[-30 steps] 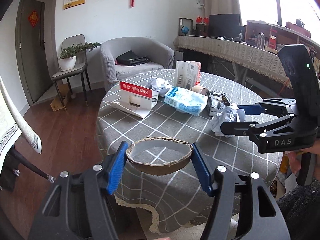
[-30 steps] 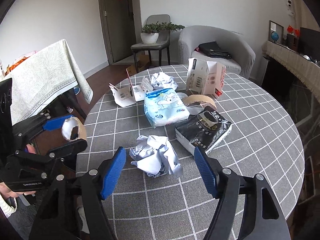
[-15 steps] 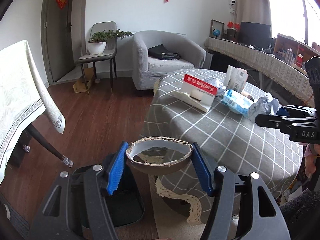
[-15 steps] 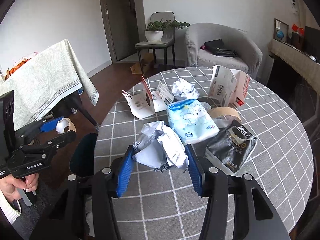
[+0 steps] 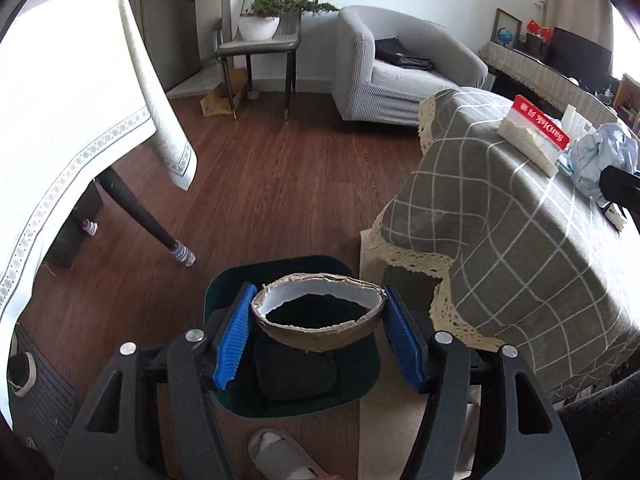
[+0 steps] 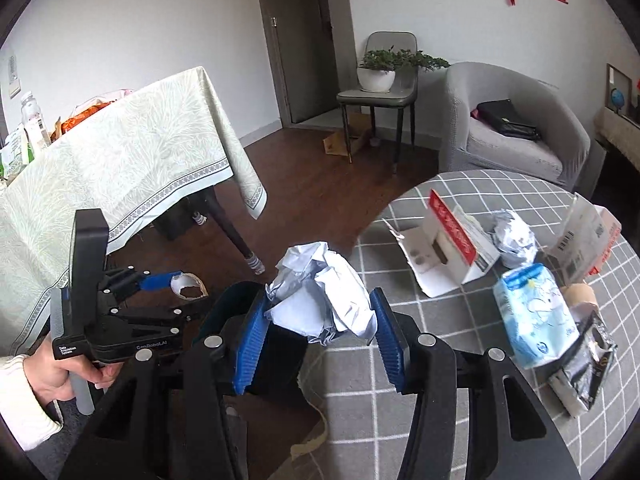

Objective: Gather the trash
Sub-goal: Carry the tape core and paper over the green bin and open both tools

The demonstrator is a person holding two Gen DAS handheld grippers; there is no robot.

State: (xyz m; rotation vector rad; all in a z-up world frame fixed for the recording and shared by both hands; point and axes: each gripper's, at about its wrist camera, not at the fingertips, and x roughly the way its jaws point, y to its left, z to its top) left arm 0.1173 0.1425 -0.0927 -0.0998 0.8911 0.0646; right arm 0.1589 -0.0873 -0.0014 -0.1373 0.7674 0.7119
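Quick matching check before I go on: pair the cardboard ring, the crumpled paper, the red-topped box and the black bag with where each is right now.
Things:
1. cardboard ring
2. crumpled paper
3. red-topped box
4. black bag

Places:
A. on the grey armchair
B. in the left gripper, above the dark bin
C. standing on the checked table
D. in the right gripper

Pairs: 1-B, 2-D, 3-C, 4-A

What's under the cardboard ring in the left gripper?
The dark green bin on the floor sits directly below the cardboard ring clamped in the left gripper. Its dark inside shows through the ring; the contents aren't discernible, and the ring and fingers cover part of it.
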